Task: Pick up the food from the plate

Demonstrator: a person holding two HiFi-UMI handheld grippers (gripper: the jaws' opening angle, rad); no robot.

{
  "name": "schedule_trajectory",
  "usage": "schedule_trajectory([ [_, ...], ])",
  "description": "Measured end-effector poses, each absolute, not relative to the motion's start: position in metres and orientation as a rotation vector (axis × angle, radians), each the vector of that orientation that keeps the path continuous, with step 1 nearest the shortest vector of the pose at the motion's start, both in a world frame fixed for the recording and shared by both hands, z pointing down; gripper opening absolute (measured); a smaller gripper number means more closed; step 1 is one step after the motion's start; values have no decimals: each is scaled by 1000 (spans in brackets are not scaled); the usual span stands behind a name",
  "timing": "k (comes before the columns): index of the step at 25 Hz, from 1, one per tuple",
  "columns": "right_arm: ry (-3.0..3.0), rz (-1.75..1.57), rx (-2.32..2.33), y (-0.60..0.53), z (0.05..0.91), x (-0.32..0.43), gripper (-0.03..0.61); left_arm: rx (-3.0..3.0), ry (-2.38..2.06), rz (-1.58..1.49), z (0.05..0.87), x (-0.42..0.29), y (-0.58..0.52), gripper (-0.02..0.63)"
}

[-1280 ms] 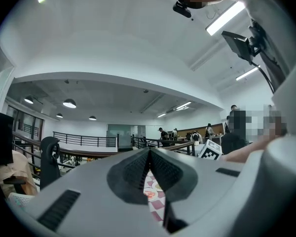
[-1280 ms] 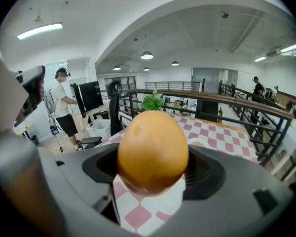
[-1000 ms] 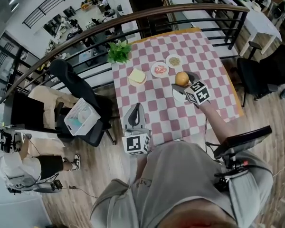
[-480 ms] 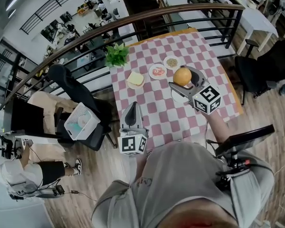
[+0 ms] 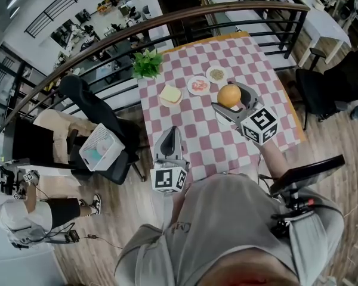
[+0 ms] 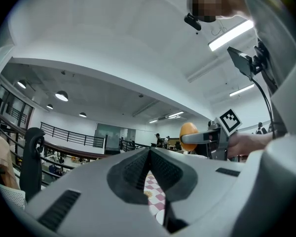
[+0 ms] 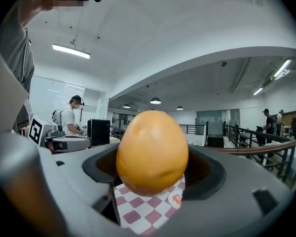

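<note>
An orange (image 5: 229, 95) hangs above the pink-and-white checked table (image 5: 194, 127), and my right gripper (image 5: 231, 99) is shut on it. Under that gripper a slice of an empty white plate (image 5: 222, 121) shows. In the right gripper view the orange (image 7: 152, 152) fills the space between the jaws, with the checked cloth far below. My left gripper (image 5: 172, 131) is shut with nothing in it, and hovers over the table's near edge, left of the plate. From the left gripper view, the orange (image 6: 189, 131) sits up to the right in the other gripper.
Further back on the table lie a bread slice (image 5: 170, 94), a plate of red food (image 5: 198, 85), a plate of greenish food (image 5: 217, 74) and a potted plant (image 5: 147, 63). A curved railing (image 5: 167, 20) runs behind. A black chair (image 5: 89, 109) with a white basket (image 5: 99, 148) stands left.
My right gripper has risen from the white plate toward the camera with the orange held in it. The left gripper has stayed by the near table edge.
</note>
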State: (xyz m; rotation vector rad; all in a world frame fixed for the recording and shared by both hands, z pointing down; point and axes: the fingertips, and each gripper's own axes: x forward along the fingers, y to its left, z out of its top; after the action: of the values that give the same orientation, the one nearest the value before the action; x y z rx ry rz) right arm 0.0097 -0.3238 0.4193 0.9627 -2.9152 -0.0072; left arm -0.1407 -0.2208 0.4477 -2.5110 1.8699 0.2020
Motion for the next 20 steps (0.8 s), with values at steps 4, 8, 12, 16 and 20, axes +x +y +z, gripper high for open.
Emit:
schedule_trajectory([
  [4, -2907, -8, 952, -323, 420, 8, 354, -2522, 1849, 201, 447, -135, -219, 9],
  [8, -2894, -12, 954, -325, 421, 8, 354, -2518, 1849, 199, 445, -134, -219, 9],
  [12, -2832, -5, 974, -328, 435, 14, 354, -2524, 1851, 191, 449, -133, -218, 9],
  [16, -2683, -22, 973, -337, 468, 25, 354, -2544, 1832, 169, 450, -129, -220, 9],
  [20, -2432, -89, 946, -339, 521, 49, 354, -2568, 1802, 153, 453, -122, -221, 9],
])
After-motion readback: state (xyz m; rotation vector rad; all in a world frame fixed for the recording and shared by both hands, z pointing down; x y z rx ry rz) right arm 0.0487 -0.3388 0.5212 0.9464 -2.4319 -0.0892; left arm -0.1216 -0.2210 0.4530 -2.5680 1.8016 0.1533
